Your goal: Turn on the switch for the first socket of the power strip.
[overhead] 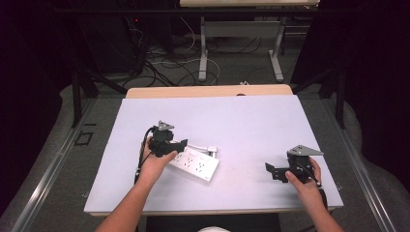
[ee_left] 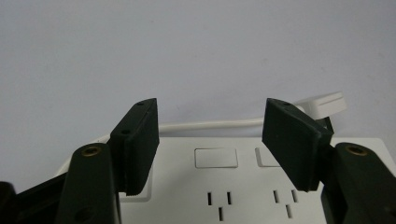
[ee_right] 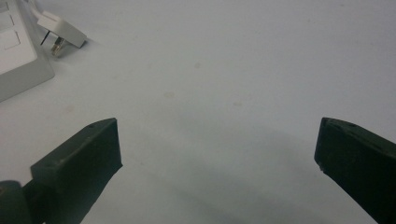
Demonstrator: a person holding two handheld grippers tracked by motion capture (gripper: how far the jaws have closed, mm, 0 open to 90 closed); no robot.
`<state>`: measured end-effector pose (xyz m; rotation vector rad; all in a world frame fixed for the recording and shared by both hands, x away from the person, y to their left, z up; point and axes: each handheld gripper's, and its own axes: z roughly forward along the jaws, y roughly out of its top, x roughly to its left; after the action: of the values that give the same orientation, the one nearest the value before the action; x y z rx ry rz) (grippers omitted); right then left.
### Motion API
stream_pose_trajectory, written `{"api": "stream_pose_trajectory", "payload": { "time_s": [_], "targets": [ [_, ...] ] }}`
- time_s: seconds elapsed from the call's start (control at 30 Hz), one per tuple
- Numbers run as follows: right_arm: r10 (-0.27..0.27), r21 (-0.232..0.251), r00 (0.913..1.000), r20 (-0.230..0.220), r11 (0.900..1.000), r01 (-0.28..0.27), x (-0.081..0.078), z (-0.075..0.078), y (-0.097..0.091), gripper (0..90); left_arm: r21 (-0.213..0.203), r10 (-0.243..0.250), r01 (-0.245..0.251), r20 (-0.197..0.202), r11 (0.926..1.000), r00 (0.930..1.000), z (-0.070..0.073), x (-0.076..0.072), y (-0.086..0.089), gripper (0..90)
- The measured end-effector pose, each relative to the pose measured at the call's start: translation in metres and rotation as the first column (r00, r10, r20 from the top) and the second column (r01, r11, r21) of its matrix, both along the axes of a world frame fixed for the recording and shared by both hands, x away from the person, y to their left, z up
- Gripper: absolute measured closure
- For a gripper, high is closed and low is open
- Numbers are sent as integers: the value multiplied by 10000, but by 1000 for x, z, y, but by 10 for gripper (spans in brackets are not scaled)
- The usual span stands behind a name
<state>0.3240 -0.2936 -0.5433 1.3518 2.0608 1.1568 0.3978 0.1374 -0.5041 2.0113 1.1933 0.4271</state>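
Note:
A white power strip (overhead: 196,164) lies flat on the table's white sheet (overhead: 232,125), left of the middle. Its white cable (ee_left: 210,124) runs along its far side to a white plug (overhead: 211,149) on the sheet. My left gripper (overhead: 183,143) hovers over the strip's left end, open, with nothing between the jaws; in the left gripper view the strip (ee_left: 243,177) lies just beneath them. My right gripper (overhead: 269,168) is open near the front right of the sheet, well apart from the strip. In the right gripper view the strip's corner (ee_right: 16,51) and the plug (ee_right: 60,30) appear at top left.
The sheet covers a wooden table whose far edge (overhead: 208,91) shows. Beyond it on the floor are cables (overhead: 164,63) and the legs of another table (overhead: 203,53). Dark frame bars (overhead: 76,96) stand at the table's left and right sides.

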Motion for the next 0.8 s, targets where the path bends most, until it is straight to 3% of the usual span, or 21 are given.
{"api": "stream_pose_trajectory", "payload": {
  "time_s": [0.33,0.47,0.67,0.8],
  "targets": [
    [-13,-36,10000,0,10000,13,0,0,0,1,78,-268,266,230,9996,9994,9,-4,3,317],
    [-24,-26,10000,-8,10000,24,0,0,0,1,-86,-270,273,279,9996,9992,13,-7,4,312],
    [12,-36,10000,5,10000,-12,0,0,0,1,-223,-131,133,109,9997,9999,18,-11,7,289],
    [14,-31,10000,3,10000,-14,0,0,0,1,-43,-4,4,7,10000,10000,20,-15,10,242]
  ]
}}
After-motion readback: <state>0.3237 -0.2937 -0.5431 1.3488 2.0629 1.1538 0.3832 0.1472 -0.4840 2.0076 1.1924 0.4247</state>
